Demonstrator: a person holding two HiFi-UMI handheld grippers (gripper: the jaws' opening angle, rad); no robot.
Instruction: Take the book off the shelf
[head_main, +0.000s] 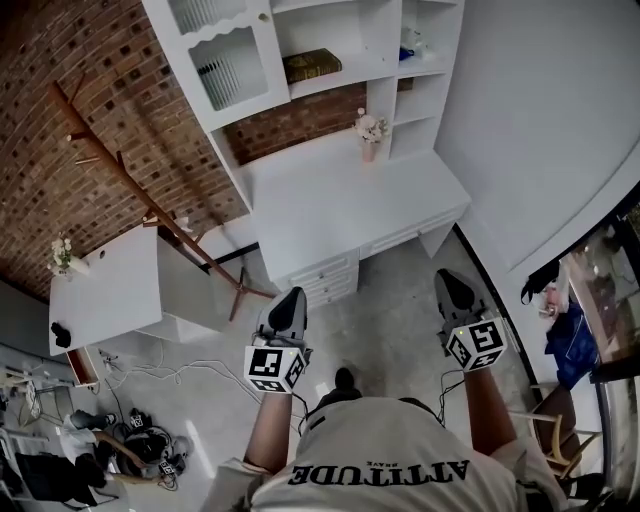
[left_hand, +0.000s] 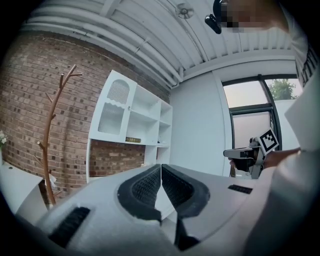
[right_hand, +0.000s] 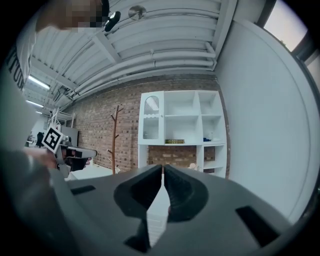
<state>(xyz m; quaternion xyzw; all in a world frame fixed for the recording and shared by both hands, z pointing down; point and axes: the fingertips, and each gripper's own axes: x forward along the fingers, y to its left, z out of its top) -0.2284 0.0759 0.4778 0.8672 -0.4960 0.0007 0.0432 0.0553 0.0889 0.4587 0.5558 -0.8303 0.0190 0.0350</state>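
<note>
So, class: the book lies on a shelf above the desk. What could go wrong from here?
1. The left tool and right tool are both shut; unless opened, they may just push the flat-lying book deeper.
2. The flower vase stands on the desk in front of the shelves; a reaching arm could tip it.

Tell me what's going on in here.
A person in a white T-shirt stands some way back from a white desk with a white shelf unit above it, holding a two-jaw gripper in each hand. The left gripper and the right gripper both point toward the unit, jaws shut and empty. The dark brown book lies flat on a shelf, not yet touched.
</note>
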